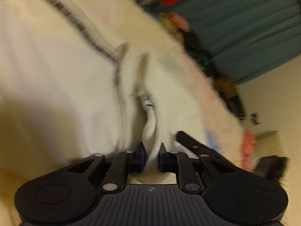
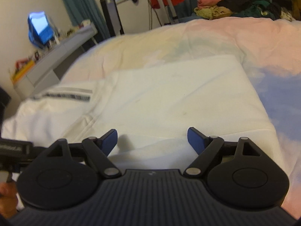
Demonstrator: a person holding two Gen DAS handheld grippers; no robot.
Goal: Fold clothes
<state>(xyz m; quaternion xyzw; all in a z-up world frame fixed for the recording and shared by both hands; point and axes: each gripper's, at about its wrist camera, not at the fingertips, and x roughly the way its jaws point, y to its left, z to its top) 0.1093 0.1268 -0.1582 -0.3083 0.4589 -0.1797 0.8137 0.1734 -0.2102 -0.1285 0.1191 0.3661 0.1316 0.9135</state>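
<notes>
In the left wrist view, we see the white garment filling the left and centre of the frame, with a dark striped band running diagonally across it; any lettering on that band is too blurred to read. At bottom centre, our left gripper has its jaws closed down to a narrow gap, pinching a ribbed white fold of the garment between its 2 blue pads. To the right, a second black gripper finger lies against the cloth, and a pile of mixed clothes sits beyond the garment in front of a teal curtain.

In the right wrist view, the striped band lies at left; its print is illegible. The garment lies flat on the pale bedcover. Our right gripper hovers over the near edge with its jaws spread wide, holding nothing. At far right, the clothes pile rests at the back of the bed.
</notes>
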